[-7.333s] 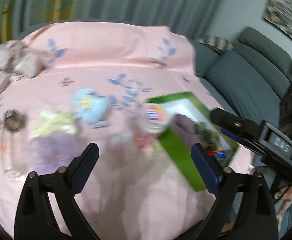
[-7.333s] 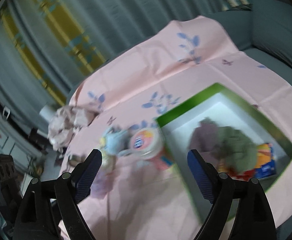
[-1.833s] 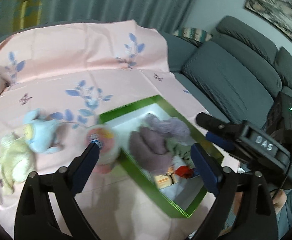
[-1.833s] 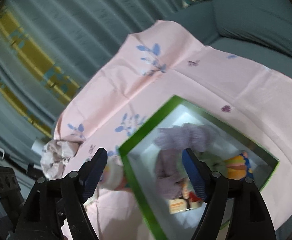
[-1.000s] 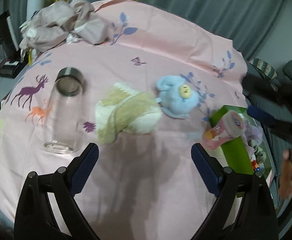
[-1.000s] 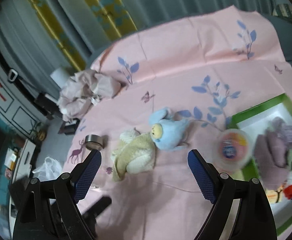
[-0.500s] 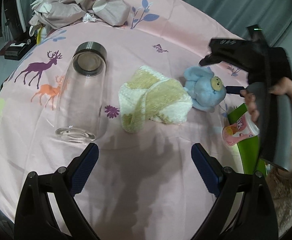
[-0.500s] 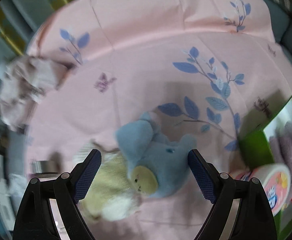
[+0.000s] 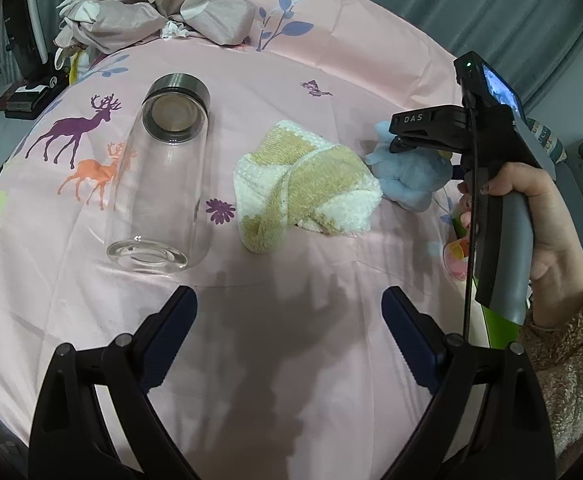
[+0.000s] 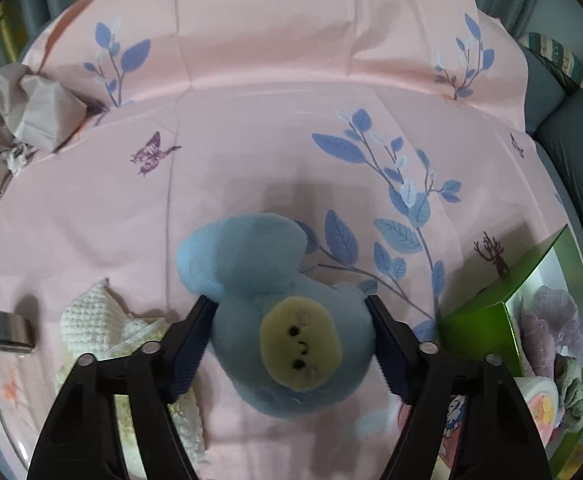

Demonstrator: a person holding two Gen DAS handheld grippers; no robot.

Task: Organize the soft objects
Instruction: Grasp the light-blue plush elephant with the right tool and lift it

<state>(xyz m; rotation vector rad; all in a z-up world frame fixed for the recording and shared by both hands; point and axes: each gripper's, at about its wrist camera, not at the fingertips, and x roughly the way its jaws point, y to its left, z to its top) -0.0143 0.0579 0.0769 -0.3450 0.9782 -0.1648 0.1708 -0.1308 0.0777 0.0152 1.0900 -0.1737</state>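
With the left gripper (image 9: 287, 334) wide and empty, the right gripper (image 10: 291, 344), closing on the blue plush toy (image 10: 279, 316), should squeeze its round body centrally before lifting toward the green box (image 10: 487, 320) at right.

Blue plush toy (image 10: 275, 312) with yellow face, laid on pink cloth, yellow-white towel (image 9: 307, 192) crumpled just beside it

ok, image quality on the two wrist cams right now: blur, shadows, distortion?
Left wrist: sharp, strong fisheye bowing at the edges, soft gripper shadows on the pink cloth, light glints on the glass bottle. Right wrist: blue plush toy between the closing right gripper slightly soft, cloth print sharp, dark vignette in the corners.
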